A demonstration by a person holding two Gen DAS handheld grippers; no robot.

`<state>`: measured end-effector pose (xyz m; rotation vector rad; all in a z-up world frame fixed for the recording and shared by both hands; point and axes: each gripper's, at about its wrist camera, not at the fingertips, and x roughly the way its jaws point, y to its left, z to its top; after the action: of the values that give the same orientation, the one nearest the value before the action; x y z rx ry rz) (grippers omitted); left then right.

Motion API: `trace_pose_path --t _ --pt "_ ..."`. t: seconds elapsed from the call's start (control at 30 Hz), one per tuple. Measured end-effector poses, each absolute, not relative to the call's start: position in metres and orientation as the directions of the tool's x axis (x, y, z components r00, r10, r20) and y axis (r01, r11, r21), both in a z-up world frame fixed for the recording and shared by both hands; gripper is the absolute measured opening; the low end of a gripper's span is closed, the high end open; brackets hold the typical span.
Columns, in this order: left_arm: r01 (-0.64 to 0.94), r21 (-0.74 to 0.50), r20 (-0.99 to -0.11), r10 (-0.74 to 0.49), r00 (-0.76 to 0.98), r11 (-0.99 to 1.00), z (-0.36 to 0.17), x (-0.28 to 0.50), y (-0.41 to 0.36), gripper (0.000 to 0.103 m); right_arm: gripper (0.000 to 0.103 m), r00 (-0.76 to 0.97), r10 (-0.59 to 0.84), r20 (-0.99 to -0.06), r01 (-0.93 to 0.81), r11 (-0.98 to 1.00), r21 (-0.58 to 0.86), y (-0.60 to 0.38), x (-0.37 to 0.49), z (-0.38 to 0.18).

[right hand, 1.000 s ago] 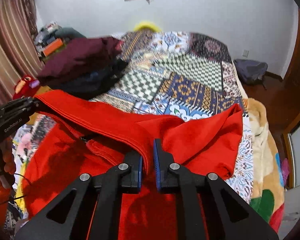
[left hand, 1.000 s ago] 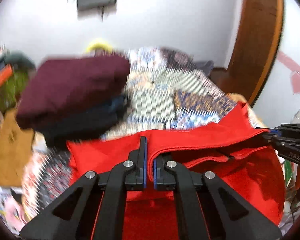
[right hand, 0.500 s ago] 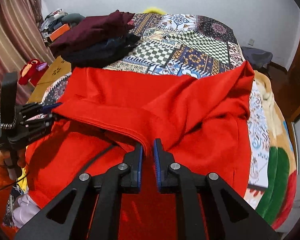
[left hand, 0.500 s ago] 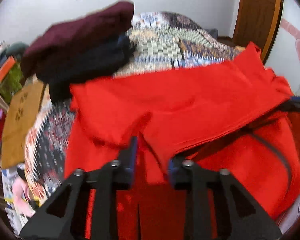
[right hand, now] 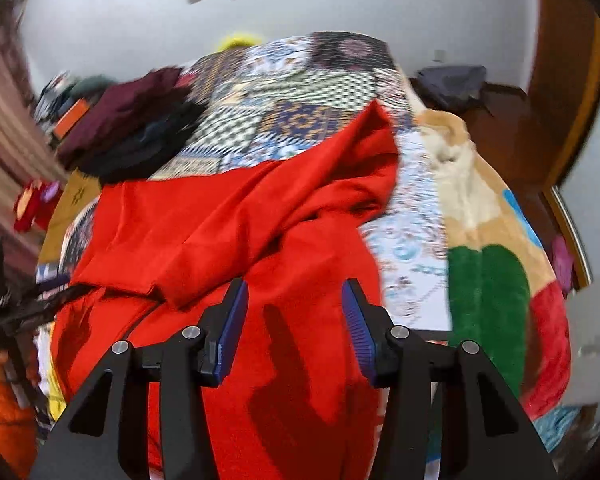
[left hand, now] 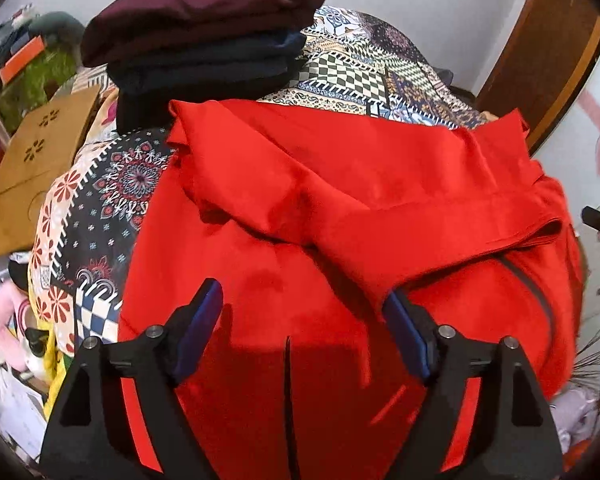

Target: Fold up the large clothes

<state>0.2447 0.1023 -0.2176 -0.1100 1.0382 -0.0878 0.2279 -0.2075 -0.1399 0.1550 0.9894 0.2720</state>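
Evidently both tools, left and right, are opening, gripping nothing; that soft, floppy red garment wants pinching at its hem.

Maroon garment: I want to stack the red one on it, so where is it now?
In the left wrist view the maroon garment sits upper left, topping the dark folded pile on the quilt, just behind the red garment.
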Motion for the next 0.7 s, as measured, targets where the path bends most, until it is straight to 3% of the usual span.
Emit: trace_pose_path --t 0.23,0.33,0.7 --pt "-0.073 -0.141 -0.828 -0.077 0.556 0.987 -0.194 0.241 0.138 0.088 0.048 0.524 0.3 -0.797 -0.055 0.946 0.32 -0.23 0.246 -0.144" --pt "-0.144 -0.162 -0.824 -0.053 0.564 0.976 -0.191 0.257 0.16 0.089 0.062 0.534 0.302 -0.79 -0.032 0.941 0.338 -0.235 0.259 -0.144" --pt "-0.18 -0.412 -0.798 -0.259 0.544 0.893 -0.226 0.357 0.203 0.089 0.063 0.493 0.351 -0.796 0.059 0.899 0.433 -0.254 0.352 -0.172"
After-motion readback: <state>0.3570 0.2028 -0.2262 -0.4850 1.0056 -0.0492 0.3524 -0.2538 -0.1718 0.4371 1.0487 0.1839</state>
